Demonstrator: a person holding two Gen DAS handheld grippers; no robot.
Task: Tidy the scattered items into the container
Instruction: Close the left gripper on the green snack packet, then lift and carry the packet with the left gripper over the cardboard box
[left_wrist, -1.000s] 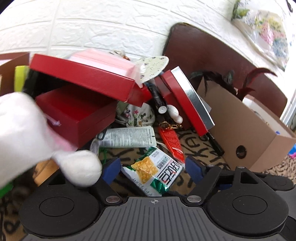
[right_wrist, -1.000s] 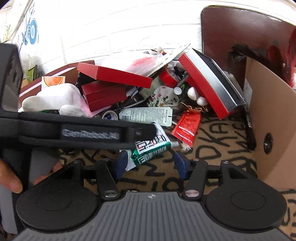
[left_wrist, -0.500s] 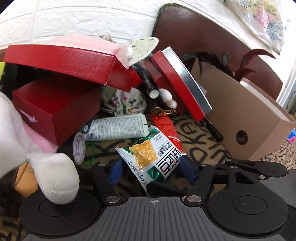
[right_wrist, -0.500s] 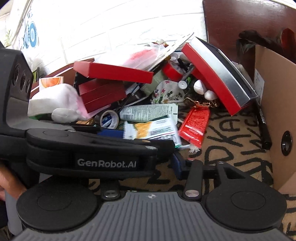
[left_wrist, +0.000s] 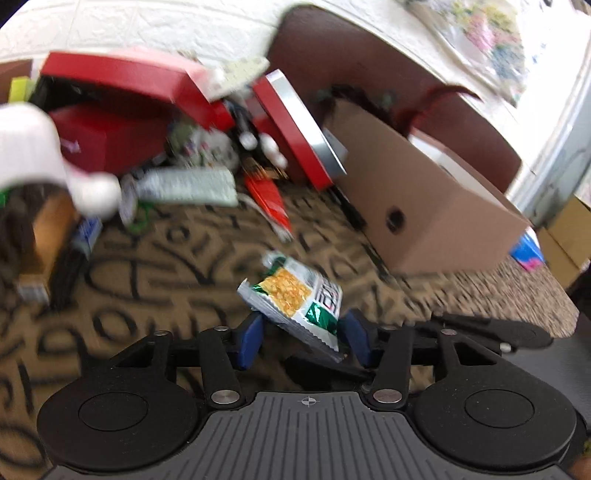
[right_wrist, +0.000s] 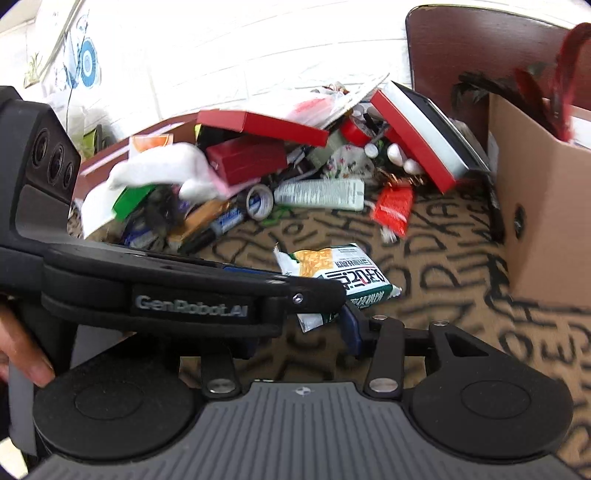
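My left gripper (left_wrist: 304, 325) is closing on the snack packet (left_wrist: 295, 295). The packet sits crosswise between the two blue pads (left_wrist: 251, 332), its crimped edge towards me and its far end tipped up off the mat (left_wrist: 166, 280). Both pads look to be against it (the picture is smeared, so I go by the edges meeting).

From the right wrist camera the left gripper lies across the view, with my left hand (right_wrist: 18, 350) showing behind it. My right gripper (right_wrist: 295, 328) is just beside and below it. I see only its right pad (right_wrist: 351, 328), which stands next to a corner of the packet. The other pad is hidden behind the left gripper, so I cannot tell whether the right gripper is spread or pinching.

The packet is over open mat, apart from the pile and short of the box (left_wrist: 424, 192), which stands to the right with its side hole facing me. Dark and red feathers (right_wrist: 561, 74) stick up out of it.

Farther out is the pile against the white wall:
- a red tag (left_wrist: 267, 195) and a pale tube (left_wrist: 188, 182) are nearest;
- a tape roll (right_wrist: 260, 201) lies left of the tube;
- red cartons (left_wrist: 122, 74) are stacked behind;
- a white plush (left_wrist: 29, 144) is on the left.
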